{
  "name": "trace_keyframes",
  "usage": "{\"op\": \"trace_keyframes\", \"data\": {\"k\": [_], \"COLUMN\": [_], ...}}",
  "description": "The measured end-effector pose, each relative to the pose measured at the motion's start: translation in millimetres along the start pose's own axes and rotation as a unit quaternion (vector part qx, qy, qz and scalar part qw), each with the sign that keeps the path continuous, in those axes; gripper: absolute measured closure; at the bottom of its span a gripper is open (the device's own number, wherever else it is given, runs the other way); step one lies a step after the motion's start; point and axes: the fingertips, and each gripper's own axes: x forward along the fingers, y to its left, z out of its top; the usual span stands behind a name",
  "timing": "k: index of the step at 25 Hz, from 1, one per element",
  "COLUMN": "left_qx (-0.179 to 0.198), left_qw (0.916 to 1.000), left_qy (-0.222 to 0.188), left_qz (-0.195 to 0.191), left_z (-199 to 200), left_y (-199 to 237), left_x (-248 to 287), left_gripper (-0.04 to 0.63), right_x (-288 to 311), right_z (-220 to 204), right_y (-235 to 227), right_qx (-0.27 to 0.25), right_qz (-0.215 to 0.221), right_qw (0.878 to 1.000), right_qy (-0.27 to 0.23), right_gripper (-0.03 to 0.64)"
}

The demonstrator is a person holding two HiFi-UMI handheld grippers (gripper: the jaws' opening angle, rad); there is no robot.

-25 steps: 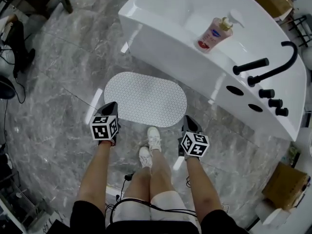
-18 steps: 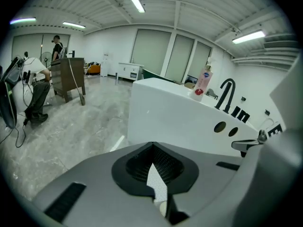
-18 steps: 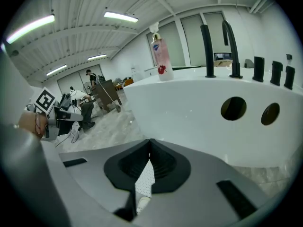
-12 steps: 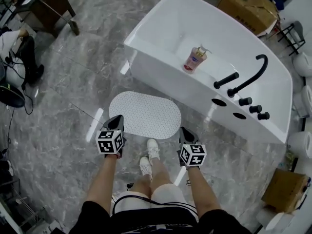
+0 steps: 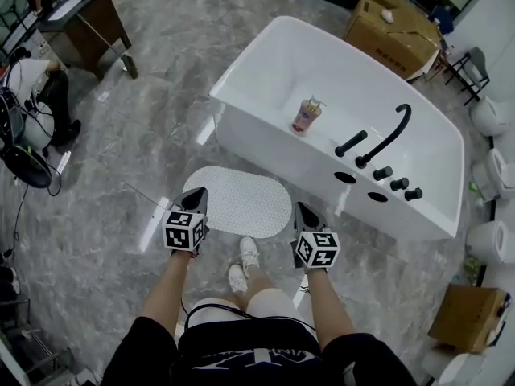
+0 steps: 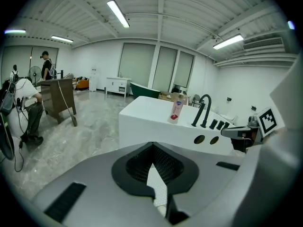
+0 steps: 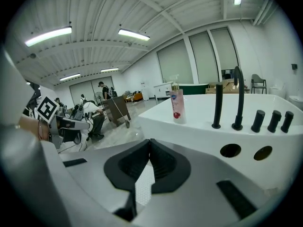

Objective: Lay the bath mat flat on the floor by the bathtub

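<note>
The white dotted oval bath mat (image 5: pixel 241 199) lies flat on the grey marble floor beside the white bathtub (image 5: pixel 259 129). My left gripper (image 5: pixel 199 192) hangs above the mat's near left edge, shut and empty. My right gripper (image 5: pixel 300 207) hangs above the near right edge, also shut and holding nothing. In the left gripper view the jaw tips (image 6: pixel 151 148) meet, and a sliver of the mat (image 6: pixel 158 186) shows below them. The right gripper view shows the same closed tips (image 7: pixel 149 143) with the mat (image 7: pixel 143 186) beneath. The person's feet stand just short of the mat.
A pink pump bottle (image 5: pixel 306 115) and a black faucet (image 5: pixel 385 141) with knobs stand on the tub's rim. Cardboard boxes (image 5: pixel 394 30) sit behind the tub and at the right. A wooden desk (image 5: pixel 80 22), a seated person (image 5: pixel 40 95) and cables occupy the left.
The head camera has risen and pulled back, so the tub and mat look smaller. Both grippers have lifted away from the mat's near edge, which stays flat.
</note>
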Motion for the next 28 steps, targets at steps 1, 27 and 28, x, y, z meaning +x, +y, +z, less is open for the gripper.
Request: {"op": "trace_keyframes", "data": {"k": [1, 27, 28], "left_qx": [0.006, 0.013, 0.015], "left_qw": [1.0000, 0.9921, 0.9918], "left_qy": [-0.003, -0.123, -0.126], "left_qz": [-0.003, 0.017, 0.017], "left_z": [6.1, 111.9, 113.9], "left_y": [-4.1, -57.2, -59.3], "left_x": [-7.7, -142.5, -144.0], "left_gripper": [0.583, 0.583, 0.583], "right_x": [-6.4, -146.8, -147.5], "right_z": [6.8, 128.0, 132.2], "right_y": [2.6, 49.2, 49.8], "right_qx": [-0.002, -0.050, -0.054], "right_qz": [0.001, 0.037, 0.039], "right_qw": [1.000, 0.992, 0.991], "right_qy": [-0.004, -0.112, -0.114], "right_gripper": [0.592, 0.592, 0.592]}}
